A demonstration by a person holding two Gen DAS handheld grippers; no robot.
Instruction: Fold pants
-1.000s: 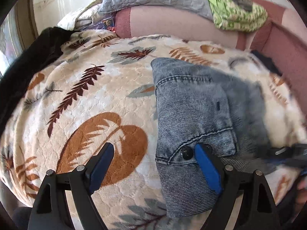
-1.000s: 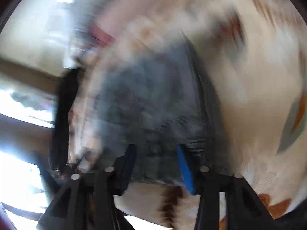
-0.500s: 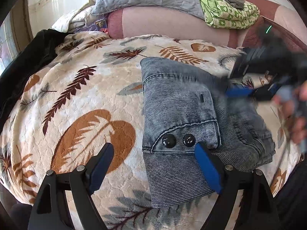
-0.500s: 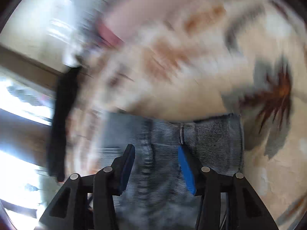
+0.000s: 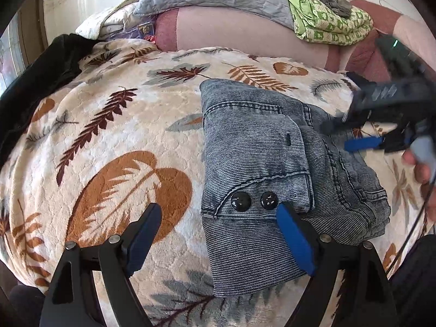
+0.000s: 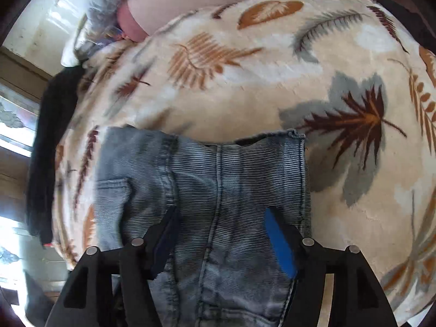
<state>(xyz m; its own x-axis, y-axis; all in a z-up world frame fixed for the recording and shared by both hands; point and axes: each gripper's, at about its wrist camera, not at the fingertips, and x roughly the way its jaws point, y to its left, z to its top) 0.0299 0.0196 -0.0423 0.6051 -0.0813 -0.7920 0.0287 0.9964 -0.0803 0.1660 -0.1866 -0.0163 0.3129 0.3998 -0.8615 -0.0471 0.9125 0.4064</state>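
Leaf-print blanket [image 5: 114, 125] under folded pants [image 5: 261, 163]

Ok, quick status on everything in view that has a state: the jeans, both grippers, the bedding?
jeans: folded into a compact bundle, lying on the blanket, held by neither gripper.
left gripper: open wide, nothing between its pads.
right gripper: jaws have just been opening; open above the jeans, gripping nothing.
blanket: spread over the bed.
green quilt: folded, lying at the head of the bed.
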